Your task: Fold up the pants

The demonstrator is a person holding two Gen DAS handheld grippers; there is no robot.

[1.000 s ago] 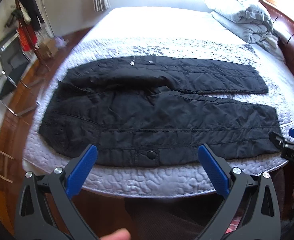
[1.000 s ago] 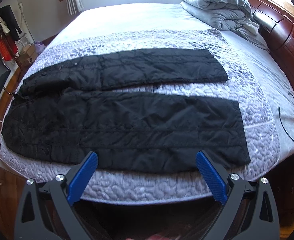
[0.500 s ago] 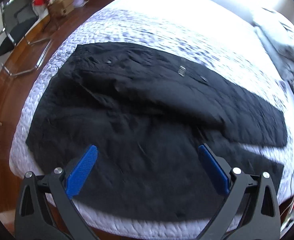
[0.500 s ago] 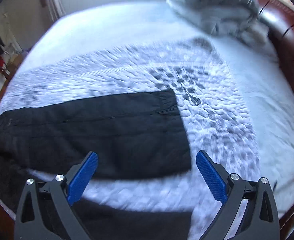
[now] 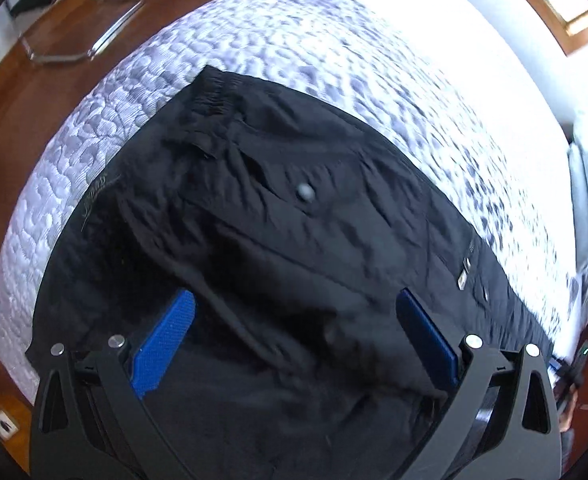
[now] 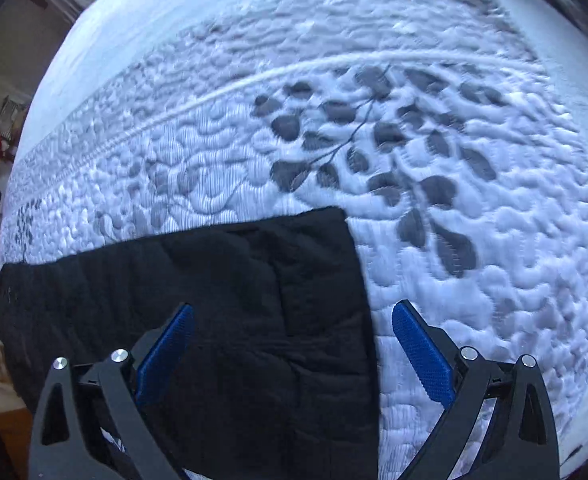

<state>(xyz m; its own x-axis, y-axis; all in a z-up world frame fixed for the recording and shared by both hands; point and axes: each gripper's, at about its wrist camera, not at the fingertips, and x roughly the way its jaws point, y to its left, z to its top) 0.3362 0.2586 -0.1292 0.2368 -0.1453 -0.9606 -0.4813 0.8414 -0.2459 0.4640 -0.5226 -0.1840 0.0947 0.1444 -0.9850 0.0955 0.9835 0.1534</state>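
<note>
Both hand-held grippers are spread wide and holding nothing. The left hand-held gripper (image 5: pixel 294 344) hangs low over the waist end of the black pants (image 5: pixel 277 240), with rumpled fabric right between and just ahead of its blue pads (image 5: pixel 163 344). The right hand-held gripper (image 6: pixel 291 356) sits over the far leg's cuff (image 6: pixel 334 280); the cuff edge runs between its fingers, so the left pad is over cloth and the right pad over bare quilt (image 6: pixel 474 240). The pants lie flat on the bed, unfolded.

What could go sideways: the right one looks likely to pinch quilt along with the hem, or just catch the top layer of that padded leg, and then the lift drags the bedding or lets the leg sag. On the left, the bunched waist could mean grabbing a wrinkle instead of the edge, so the fold comes out crooked. If the two lift unevenly, the leg twists.
</note>
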